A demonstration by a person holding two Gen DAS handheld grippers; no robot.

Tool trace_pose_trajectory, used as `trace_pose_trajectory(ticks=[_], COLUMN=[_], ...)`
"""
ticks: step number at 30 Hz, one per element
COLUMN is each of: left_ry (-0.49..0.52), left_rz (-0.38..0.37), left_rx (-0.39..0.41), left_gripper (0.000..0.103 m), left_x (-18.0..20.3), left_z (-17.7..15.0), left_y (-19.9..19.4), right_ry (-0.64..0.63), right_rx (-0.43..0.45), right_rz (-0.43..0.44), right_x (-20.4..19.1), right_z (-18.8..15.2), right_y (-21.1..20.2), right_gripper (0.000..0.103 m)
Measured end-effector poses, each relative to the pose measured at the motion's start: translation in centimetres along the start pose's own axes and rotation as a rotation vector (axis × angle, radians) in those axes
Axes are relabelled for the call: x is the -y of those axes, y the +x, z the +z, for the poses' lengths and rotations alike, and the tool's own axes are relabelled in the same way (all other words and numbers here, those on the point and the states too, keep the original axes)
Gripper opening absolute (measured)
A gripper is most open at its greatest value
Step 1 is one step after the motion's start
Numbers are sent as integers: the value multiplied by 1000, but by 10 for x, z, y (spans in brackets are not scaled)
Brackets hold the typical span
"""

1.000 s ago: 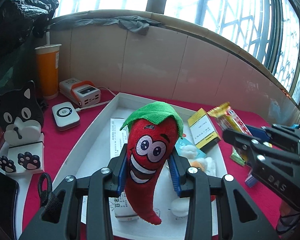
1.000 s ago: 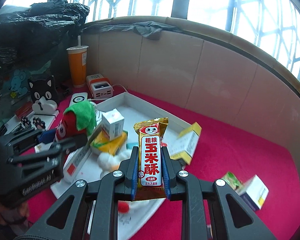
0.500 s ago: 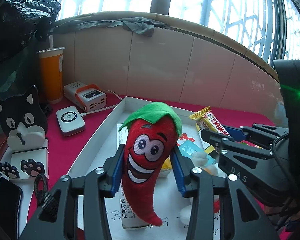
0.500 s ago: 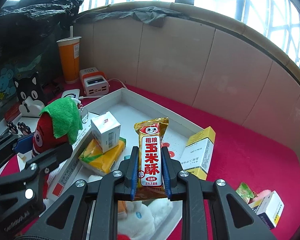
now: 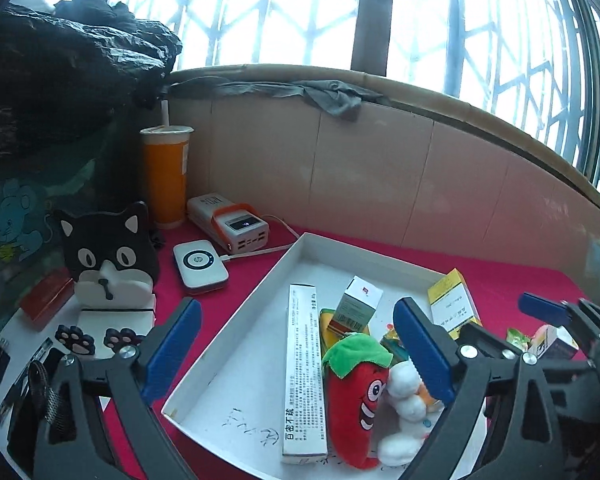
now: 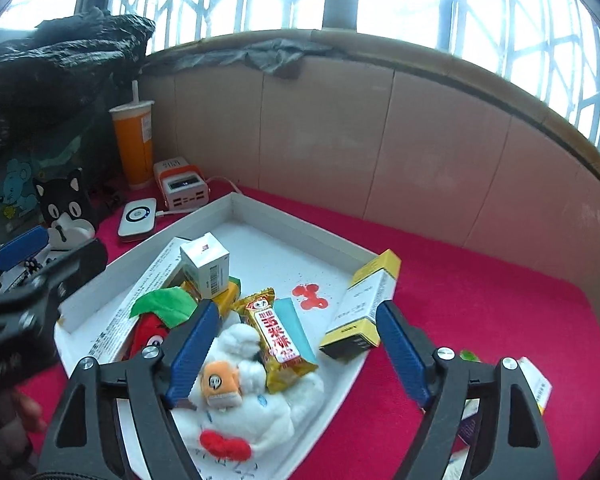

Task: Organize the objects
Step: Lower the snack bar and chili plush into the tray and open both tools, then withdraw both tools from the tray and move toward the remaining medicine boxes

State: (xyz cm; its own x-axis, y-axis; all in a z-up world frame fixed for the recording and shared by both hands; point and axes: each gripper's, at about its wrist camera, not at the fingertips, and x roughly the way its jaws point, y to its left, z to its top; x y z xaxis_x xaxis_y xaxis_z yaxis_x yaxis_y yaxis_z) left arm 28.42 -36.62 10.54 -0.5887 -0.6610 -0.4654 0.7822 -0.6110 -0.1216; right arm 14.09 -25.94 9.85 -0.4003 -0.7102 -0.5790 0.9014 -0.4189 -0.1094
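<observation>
A white tray point(image 5: 256, 296) point(image 6: 260, 208) lies on the red cloth. In it lie a red chili plush point(image 5: 354, 396) point(image 6: 150, 326), a yellow corn snack bar point(image 6: 278, 338), a white plush point(image 5: 404, 408) point(image 6: 256, 396), a long white box point(image 5: 303, 368), a small white box point(image 5: 358, 306) point(image 6: 206, 262). A yellow-white box point(image 5: 452, 308) point(image 6: 362, 304) leans on the tray's right rim. My left gripper point(image 5: 300, 356) is open and empty above the tray. My right gripper point(image 6: 296, 354) is open and empty above the snack bar.
At the left stand an orange cup point(image 5: 166, 176), a power bank point(image 5: 230, 224), a white router point(image 5: 200, 266) and a black cat holder point(image 5: 108, 256). Small packets point(image 5: 548, 340) point(image 6: 536, 384) lie on the cloth at the right. A cardboard wall point(image 5: 380, 184) closes the back.
Both grippers have opened. The chili plush dropped from my left gripper and the snack bar from my right gripper; both now lie in the tray.
</observation>
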Motion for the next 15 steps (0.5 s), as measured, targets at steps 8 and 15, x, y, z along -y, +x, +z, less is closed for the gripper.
trace_pose_trajectory(ticks=[8, 15], left_ry=[49, 115], left_rz=[-7, -53], left_rx=[-15, -26], left_gripper=[97, 97], left_x=[24, 58], left_z=[-2, -4], left_y=[-13, -20], right_ry=[51, 141], right_rx=[32, 36], right_rz=[-22, -53], right_x=[24, 67], right_z=[-13, -34], right_y=[-32, -54], right_gripper=[94, 95])
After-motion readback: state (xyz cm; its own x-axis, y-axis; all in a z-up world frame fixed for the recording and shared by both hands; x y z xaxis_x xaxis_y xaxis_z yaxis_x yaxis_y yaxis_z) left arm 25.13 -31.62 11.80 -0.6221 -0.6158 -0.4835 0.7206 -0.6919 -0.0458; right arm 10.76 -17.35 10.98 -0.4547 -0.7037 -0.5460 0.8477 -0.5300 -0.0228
